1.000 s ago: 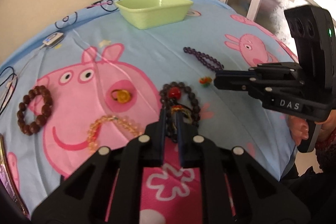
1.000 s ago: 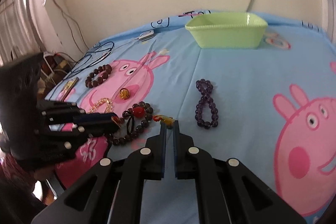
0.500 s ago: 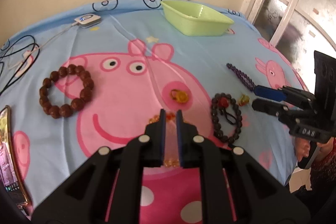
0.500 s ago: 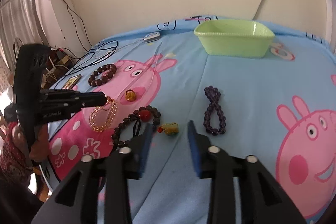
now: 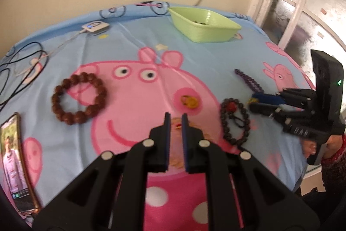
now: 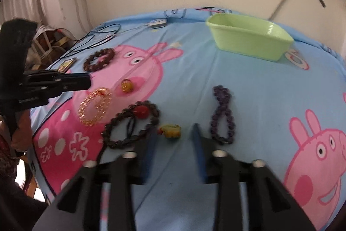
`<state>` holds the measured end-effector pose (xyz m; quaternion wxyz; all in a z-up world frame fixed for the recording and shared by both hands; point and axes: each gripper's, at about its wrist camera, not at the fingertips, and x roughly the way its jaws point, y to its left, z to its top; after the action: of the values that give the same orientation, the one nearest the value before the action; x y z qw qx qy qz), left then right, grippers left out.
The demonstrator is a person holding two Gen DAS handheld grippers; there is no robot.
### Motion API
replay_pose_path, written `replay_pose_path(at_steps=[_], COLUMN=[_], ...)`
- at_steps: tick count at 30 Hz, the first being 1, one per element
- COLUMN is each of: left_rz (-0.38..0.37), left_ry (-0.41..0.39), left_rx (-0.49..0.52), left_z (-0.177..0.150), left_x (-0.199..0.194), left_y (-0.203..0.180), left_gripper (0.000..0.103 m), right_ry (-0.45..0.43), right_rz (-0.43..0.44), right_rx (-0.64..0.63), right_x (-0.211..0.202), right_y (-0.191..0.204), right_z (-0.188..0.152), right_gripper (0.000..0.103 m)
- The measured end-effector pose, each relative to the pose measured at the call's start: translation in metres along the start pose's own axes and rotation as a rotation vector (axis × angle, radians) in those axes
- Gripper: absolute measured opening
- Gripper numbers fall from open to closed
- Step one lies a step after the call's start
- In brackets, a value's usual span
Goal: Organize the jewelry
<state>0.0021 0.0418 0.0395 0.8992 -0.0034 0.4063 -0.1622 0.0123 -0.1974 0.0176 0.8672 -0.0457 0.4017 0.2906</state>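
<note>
Jewelry lies on a Peppa Pig cloth. My right gripper [image 6: 174, 133] is open, its fingers either side of a small yellow charm [image 6: 172, 131]. Left of it lies a dark bead necklace with a red bead [image 6: 132, 125], right of it a purple bead bracelet [image 6: 222, 114]. My left gripper [image 5: 176, 120] is nearly shut and empty, above a gold bead bracelet [image 6: 95, 106] that its fingers mostly hide. A yellow ring [image 5: 189, 101] and a brown wooden bracelet [image 5: 79, 99] lie further off. A green tray [image 5: 203, 24] stands at the back.
A phone [image 5: 15, 166] lies at the left edge of the cloth. A white charger puck [image 5: 95, 27] and black cables [image 5: 19, 70] lie at the back left. A wall is behind the table; a window frame stands at the right.
My right gripper has opened wide and moved down around the yellow charm. My left gripper has left the dark necklace and moved left, over the gold bracelet.
</note>
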Motion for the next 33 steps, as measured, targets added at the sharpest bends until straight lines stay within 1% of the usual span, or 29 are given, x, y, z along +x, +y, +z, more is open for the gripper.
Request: replay_pose_path(at_steps=[3,5,7,12,14,15,16,18,20,21,22,23,26,28,30,33], left_rz=[0.018,0.001,-0.03,-0.07,-0.074,-0.076,-0.079,-0.078,-0.075,-0.073,-0.078,-0.086,-0.095,-0.115,-0.131,-0.147], left_ry=[0.002,0.007,0.015,0.056,0.081,0.088,0.094,0.108,0.097,0.093,0.096,0.099,0.09,0.071,0.049,0.021], left_rx=[-0.035,-0.051,-0.049,-0.016,-0.029,-0.039,-0.048,-0.049,-0.044,-0.037,-0.035,-0.037,-0.039,-0.045,-0.053,-0.057], left_z=[0.001,0.001,0.0,-0.005,-0.004,-0.004,-0.003,-0.004,-0.005,-0.005,-0.006,-0.006,-0.005,-0.001,0.006,0.028], left_x=[-0.003,-0.004,-0.004,0.005,0.013,0.016,0.02,0.027,0.028,0.028,0.028,0.028,0.023,0.014,0.005,-0.002], left_y=[0.013,0.017,0.014,-0.005,-0.006,-0.006,-0.005,-0.005,-0.006,-0.006,-0.006,-0.005,-0.003,-0.001,0.002,0.006], left_gripper=[0.01,0.01,0.016,0.017,0.022,0.03,0.031,0.031,0.031,0.02,0.006,0.003,0.002,0.002,0.002,0.002], right_ry=[-0.012,-0.015,-0.02,-0.023,-0.024,-0.025,-0.026,-0.028,-0.03,-0.03,-0.03,-0.03,-0.035,-0.045,-0.071,-0.11], right_rz=[0.023,0.025,0.033,0.035,0.038,0.039,0.04,0.044,0.047,0.049,0.05,0.05,0.051,0.07,0.091,0.137], right_rx=[0.055,0.072,0.089,0.093,0.094,0.094,0.095,0.098,0.101,0.103,0.104,0.104,0.107,0.12,0.138,0.176], right_x=[-0.002,-0.003,-0.004,-0.004,-0.004,-0.005,-0.005,-0.005,-0.006,-0.006,-0.006,-0.005,-0.006,-0.01,-0.017,-0.028], right_y=[-0.011,-0.013,-0.016,-0.016,-0.016,-0.016,-0.016,-0.017,-0.018,-0.018,-0.018,-0.018,-0.018,-0.02,-0.023,-0.032], right_z=[-0.002,-0.003,-0.003,-0.004,-0.004,-0.004,-0.005,-0.005,-0.006,-0.006,-0.006,-0.006,-0.006,-0.005,-0.001,0.011], right_gripper=[0.0,0.0,0.0,0.0,0.0,0.0,0.0,0.0,0.0,0.0,0.0,0.0,0.0,0.0,0.0,0.0])
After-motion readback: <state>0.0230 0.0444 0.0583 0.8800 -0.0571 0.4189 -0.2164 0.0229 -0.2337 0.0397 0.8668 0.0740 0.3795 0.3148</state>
